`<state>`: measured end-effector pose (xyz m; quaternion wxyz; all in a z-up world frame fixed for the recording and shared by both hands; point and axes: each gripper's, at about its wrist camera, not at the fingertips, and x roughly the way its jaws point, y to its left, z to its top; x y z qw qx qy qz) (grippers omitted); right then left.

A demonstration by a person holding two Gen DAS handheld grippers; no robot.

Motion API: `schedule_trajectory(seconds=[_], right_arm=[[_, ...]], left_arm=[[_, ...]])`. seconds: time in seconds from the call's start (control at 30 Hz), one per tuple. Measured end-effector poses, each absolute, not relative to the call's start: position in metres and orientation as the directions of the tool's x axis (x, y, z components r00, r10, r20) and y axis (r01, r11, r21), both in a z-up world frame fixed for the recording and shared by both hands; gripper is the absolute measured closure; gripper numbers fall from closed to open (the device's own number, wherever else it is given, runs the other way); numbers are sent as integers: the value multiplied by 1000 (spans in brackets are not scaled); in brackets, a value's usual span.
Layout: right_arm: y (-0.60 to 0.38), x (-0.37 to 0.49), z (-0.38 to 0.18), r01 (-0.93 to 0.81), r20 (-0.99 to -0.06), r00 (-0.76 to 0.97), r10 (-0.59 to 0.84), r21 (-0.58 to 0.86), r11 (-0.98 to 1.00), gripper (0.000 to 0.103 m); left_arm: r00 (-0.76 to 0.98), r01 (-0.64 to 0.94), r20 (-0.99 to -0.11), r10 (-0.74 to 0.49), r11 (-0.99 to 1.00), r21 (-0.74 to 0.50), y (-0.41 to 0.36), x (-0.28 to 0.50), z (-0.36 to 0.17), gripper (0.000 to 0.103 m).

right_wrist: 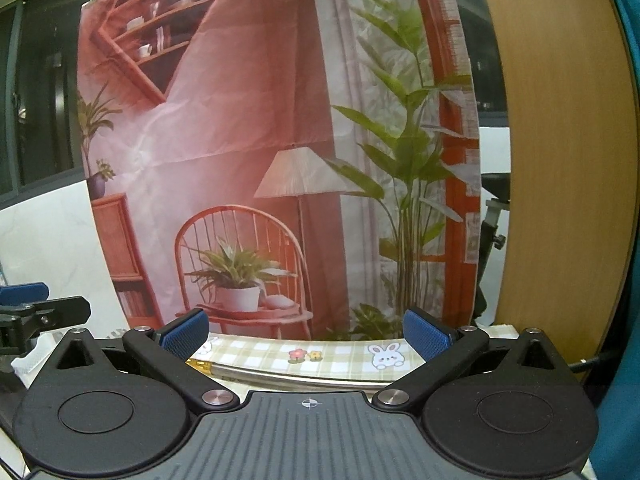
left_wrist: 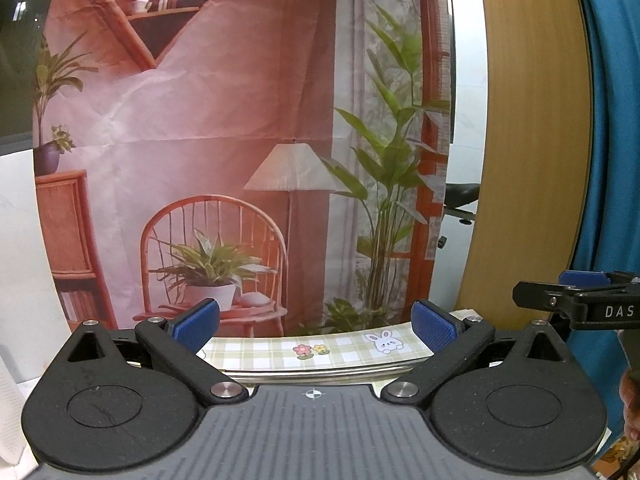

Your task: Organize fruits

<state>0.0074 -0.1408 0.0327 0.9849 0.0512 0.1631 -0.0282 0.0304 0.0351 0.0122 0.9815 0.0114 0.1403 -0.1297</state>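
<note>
A: Left gripper and right gripper both stand wide, nothing between the jaws. Any fruit?

B: None in either view. Beyond both pairs of jaws lies the checked cloth under a printed backdrop. Only the left wrist shows a hand, cut off, right of its jaws.

No fruit in either view; only checked tablecloth edge visible.
</note>
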Motion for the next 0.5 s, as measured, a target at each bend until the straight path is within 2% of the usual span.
schedule_trajectory(seconds=[0.5], right_arm=[[-137, 6, 33, 65, -318, 948, -34, 89, 994, 0]], left_arm=[[937, 245, -263, -229, 969, 29, 34, 22, 16, 0]])
